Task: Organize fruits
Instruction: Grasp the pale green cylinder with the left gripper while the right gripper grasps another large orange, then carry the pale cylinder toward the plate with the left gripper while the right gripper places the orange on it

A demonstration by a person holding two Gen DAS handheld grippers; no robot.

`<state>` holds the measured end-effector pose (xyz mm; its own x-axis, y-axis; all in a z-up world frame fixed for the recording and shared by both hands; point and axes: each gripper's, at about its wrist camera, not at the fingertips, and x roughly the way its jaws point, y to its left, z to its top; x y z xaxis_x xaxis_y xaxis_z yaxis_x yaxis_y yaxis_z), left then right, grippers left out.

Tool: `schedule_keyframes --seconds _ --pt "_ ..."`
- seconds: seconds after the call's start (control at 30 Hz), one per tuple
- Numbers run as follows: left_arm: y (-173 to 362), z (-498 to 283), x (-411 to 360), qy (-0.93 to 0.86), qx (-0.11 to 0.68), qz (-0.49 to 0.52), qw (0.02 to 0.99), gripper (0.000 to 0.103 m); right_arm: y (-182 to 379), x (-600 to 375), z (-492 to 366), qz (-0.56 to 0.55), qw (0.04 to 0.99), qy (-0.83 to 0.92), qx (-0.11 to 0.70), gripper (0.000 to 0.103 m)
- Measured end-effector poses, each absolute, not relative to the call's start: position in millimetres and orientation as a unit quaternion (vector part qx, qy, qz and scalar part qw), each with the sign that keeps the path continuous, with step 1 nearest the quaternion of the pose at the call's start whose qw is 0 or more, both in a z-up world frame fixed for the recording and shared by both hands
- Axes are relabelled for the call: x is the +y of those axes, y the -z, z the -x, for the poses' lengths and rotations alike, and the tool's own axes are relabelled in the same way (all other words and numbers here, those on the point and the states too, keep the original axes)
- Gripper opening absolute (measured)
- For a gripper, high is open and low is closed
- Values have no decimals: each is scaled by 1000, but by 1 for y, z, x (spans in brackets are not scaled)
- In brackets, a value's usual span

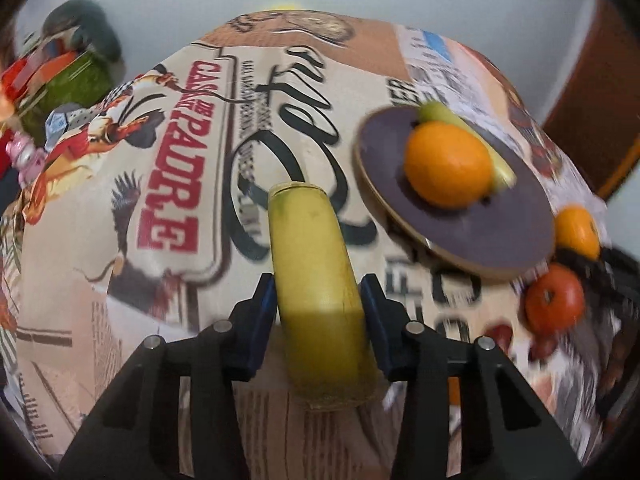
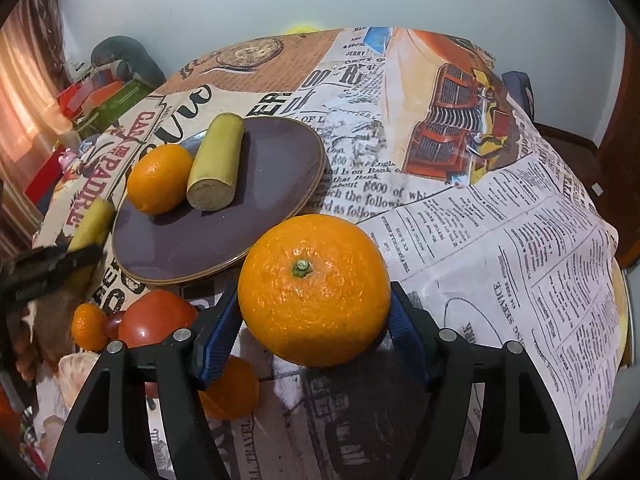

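Left gripper (image 1: 318, 304): blue pads closed against both sides of a yellow-green banana piece (image 1: 316, 280), which stands up between them, cut end toward the table.

Right gripper (image 2: 314, 320): blue pads pressed on the flanks of a large orange (image 2: 314, 290), stem end facing the camera; the fruit is held above the tablecloth (image 2: 500, 240), just in front of the plate's near rim.

Plate (image 2: 256, 216): dark purple, round, pale edge, sitting on the newspaper-print tablecloth. On it, a second orange (image 2: 160, 179) and a second banana piece (image 2: 216, 164), touching side by side.

Loose fruit on the cloth, near the plate's front-left edge: one red tomato (image 2: 154, 318); one small orange (image 2: 89, 326) just beside it; another orange (image 2: 232, 388) partly hidden behind the right gripper's left finger. Something dark red shows between the tomato and the small orange, too hidden to name.

Background, far left of the table: coloured boxes (image 2: 100, 96), blurred, contents unclear.
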<state>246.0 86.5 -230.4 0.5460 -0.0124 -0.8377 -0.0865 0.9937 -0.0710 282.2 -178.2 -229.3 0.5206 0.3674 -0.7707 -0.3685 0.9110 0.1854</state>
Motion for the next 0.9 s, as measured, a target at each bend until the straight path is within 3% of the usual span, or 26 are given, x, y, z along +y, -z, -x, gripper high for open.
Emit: schedule_keyframes --seconds 0.47,0.9 --pt "232 -250 91 4 507 72 859 43 213 -181 -274 -6 882 -213 421 66" --pt "214 -247 90 -18 476 76 876 38 200 -181 -268 1 887 -215 409 66"
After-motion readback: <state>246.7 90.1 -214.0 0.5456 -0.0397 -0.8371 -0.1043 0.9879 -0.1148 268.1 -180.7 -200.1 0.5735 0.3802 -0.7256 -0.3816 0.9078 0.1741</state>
